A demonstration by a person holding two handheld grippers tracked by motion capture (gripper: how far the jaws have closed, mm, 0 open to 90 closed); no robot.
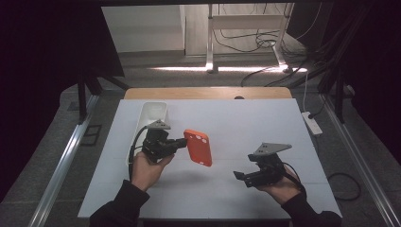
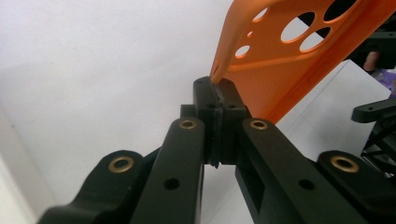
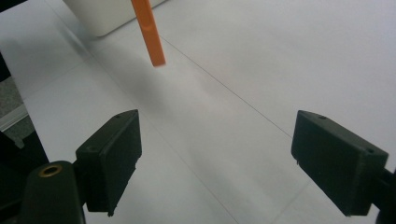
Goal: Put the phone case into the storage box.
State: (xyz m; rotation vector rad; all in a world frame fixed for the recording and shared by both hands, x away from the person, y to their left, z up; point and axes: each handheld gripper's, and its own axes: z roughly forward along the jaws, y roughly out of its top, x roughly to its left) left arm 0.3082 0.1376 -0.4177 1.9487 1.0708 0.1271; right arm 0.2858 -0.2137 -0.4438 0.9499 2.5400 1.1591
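Observation:
An orange phone case (image 1: 198, 147) with round camera holes hangs tilted above the white table (image 1: 255, 123). My left gripper (image 1: 182, 142) is shut on its edge; in the left gripper view the jaws (image 2: 218, 93) pinch the rim of the case (image 2: 299, 60). My right gripper (image 1: 239, 176) is held low at the front right, apart from the case, jaws open with nothing between them. In the right gripper view the gripper (image 3: 215, 154) points across bare table, and the case (image 3: 148, 32) shows edge-on farther off.
A white oblong container (image 1: 152, 116) stands at the back left, just behind my left hand. A wooden board edge (image 1: 208, 92) runs along the table's far side. A white power strip (image 1: 312, 123) lies off the right edge.

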